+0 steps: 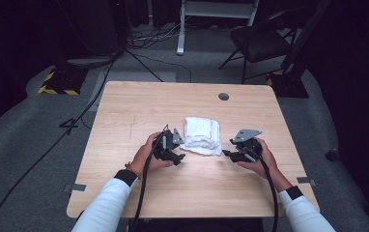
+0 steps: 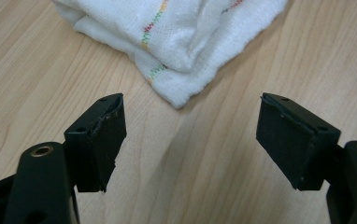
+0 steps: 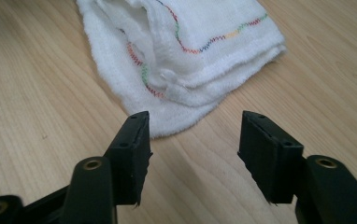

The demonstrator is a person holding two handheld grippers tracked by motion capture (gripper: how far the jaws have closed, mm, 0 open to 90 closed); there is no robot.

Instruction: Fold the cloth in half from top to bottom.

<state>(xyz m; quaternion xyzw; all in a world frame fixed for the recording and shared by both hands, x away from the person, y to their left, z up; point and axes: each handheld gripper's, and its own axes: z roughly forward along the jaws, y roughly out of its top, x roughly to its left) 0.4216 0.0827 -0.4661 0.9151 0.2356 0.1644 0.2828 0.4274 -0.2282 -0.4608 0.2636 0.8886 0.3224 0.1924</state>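
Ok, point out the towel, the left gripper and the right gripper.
towel (image 1: 202, 135), high view, middle of the folded white cloth.
left gripper (image 2: 190, 140), left gripper view, midway between its open jaws' tips.
right gripper (image 3: 194, 140), right gripper view, midway between its open jaws' tips.

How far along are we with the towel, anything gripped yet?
The white towel already lies folded in layers on the table. Nothing is gripped: the left gripper and right gripper are both open, their jaws apart over bare wood just short of the towel's near corners. What's left looks like closing in on a corner or edge, whether for another fold or to unfold it.
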